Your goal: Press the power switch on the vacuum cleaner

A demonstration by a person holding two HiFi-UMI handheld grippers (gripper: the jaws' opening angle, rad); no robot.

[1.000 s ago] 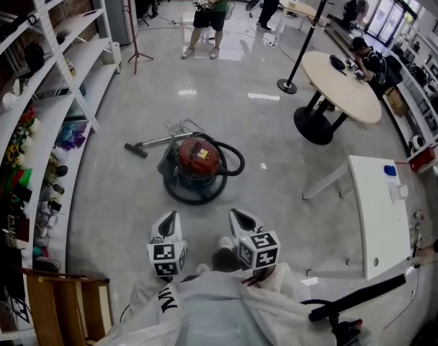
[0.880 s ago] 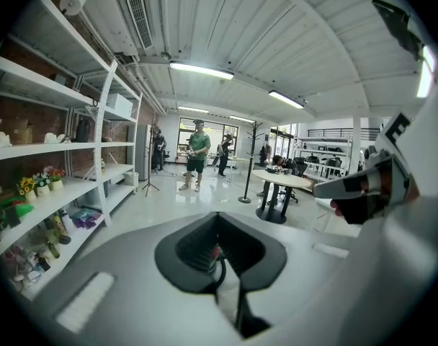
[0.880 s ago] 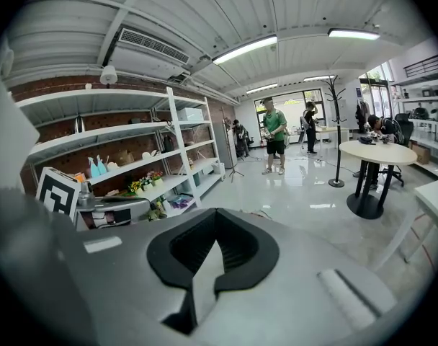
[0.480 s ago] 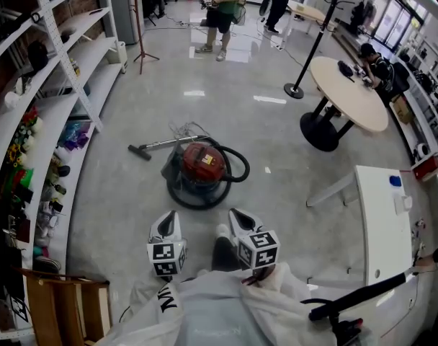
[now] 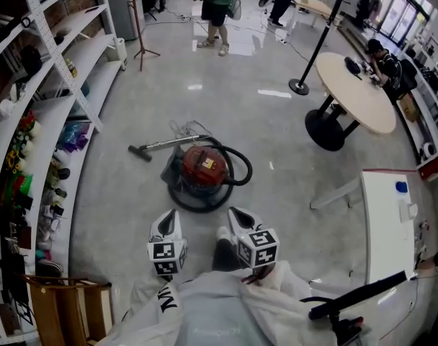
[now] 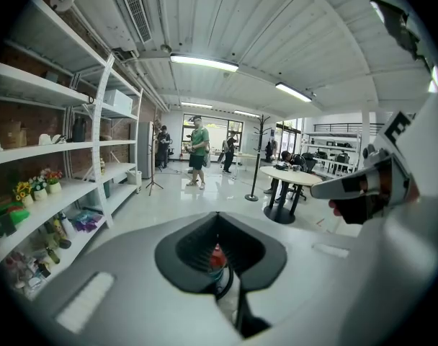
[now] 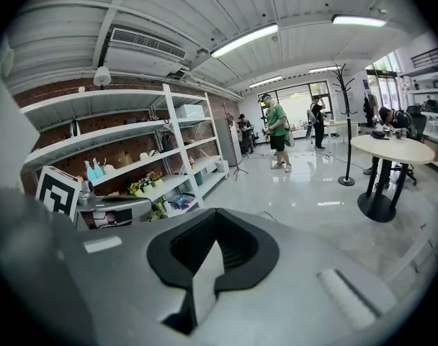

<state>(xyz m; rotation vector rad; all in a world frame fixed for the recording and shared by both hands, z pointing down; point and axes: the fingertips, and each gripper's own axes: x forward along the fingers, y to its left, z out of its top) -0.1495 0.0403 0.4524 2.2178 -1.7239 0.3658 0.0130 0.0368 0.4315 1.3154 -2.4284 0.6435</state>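
Observation:
The red canister vacuum cleaner [image 5: 203, 166] sits on the grey floor ahead of me, ringed by its black hose [image 5: 238, 169], and its wand and floor nozzle [image 5: 145, 148] lie to its left. My left gripper [image 5: 168, 219] and right gripper [image 5: 238, 216] are held close to my body, side by side, well short of the vacuum. Both are shut with nothing in them. In the left gripper view, a sliver of the red vacuum [image 6: 217, 256] shows through the slit below the left gripper [image 6: 217, 220]. The right gripper [image 7: 217, 225] points at bare floor.
White shelving [image 5: 57, 114] full of small items lines the left side. A round table [image 5: 354, 85] with a seated person [image 5: 385, 62] and a coat stand [image 5: 322, 38] are far right. A white table [image 5: 386, 218] stands near right. A person in green [image 5: 217, 6] stands far back.
The view has shifted forward a little, so the vacuum sits slightly lower and nearer in frame. Both grippers keep the same pose, shut.

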